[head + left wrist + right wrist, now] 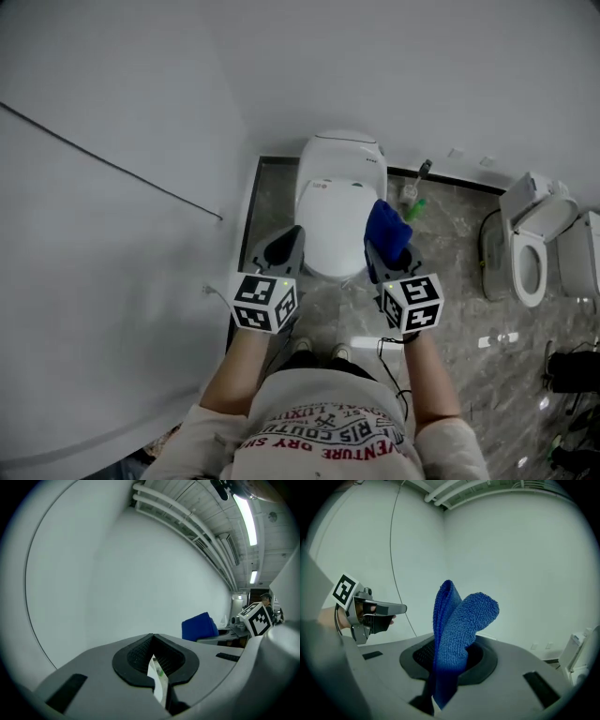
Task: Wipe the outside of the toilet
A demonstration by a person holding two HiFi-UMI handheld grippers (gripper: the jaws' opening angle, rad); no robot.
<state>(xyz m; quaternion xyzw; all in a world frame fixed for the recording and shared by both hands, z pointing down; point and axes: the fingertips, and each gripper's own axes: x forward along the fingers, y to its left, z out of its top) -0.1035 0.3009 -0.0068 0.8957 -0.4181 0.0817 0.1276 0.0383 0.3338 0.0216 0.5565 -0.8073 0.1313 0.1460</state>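
Right hand-held gripper [386, 265] clamped on a folded blue cloth [457, 630] that stands up from its jaws, left hand-held gripper [281, 251] closed and empty, both flanking the front of the white toilet [333, 211], lid down.

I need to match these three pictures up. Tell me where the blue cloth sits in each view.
Head view: the blue cloth is right of centre, standing up from the right gripper at the toilet's right edge.
Left gripper view: right of centre, beyond the jaws.
Right gripper view: dead centre, clamped between the jaws.
Shared landmark: the plain pale wall shows in all three.
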